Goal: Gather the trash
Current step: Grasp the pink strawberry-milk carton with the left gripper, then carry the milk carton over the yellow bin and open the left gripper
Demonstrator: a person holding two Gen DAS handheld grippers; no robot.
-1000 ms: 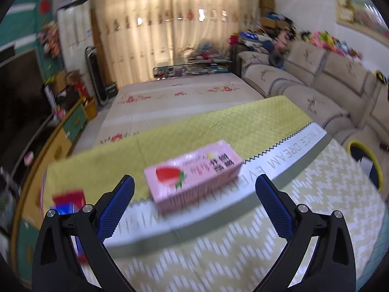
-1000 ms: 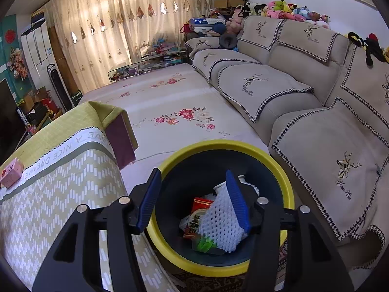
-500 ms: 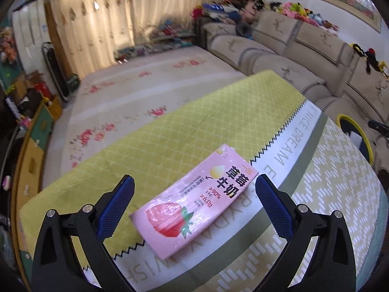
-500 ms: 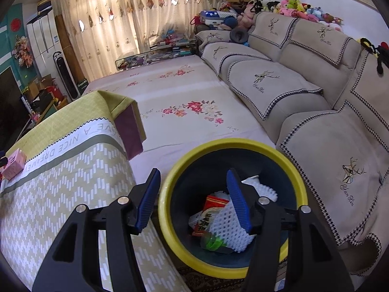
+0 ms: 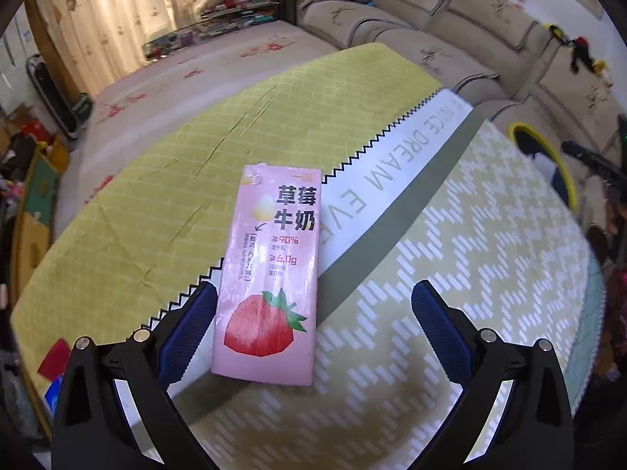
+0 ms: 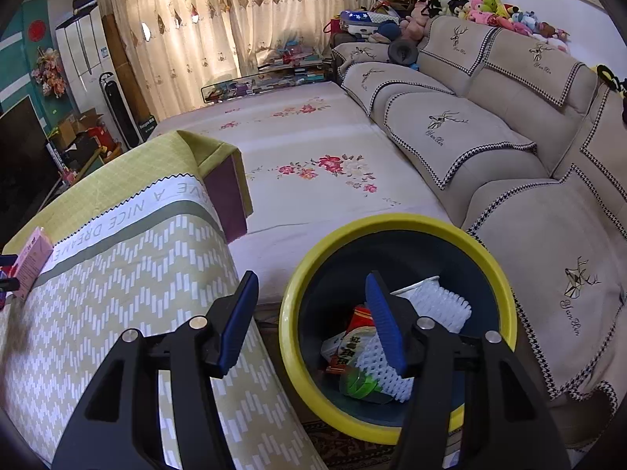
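Observation:
A pink strawberry milk carton lies flat on the table's yellow-green cloth. My left gripper is open and straddles the carton's near end; the left finger sits close beside the carton, the right finger stands well clear. The carton also shows far left in the right wrist view. My right gripper is open and empty, above the near rim of a yellow-rimmed dark bin. Inside the bin lie white foam netting, a red snack wrapper and a green scrap.
The bin stands on the floor between the table and a beige sofa. It shows at the right in the left wrist view. A floral mat covers the floor beyond. Red and blue items lie at the table's left edge.
My left gripper has moved down and forward over the carton, which now lies between its fingers. The right gripper has drawn back slightly from the bin; the netting lies loose inside.

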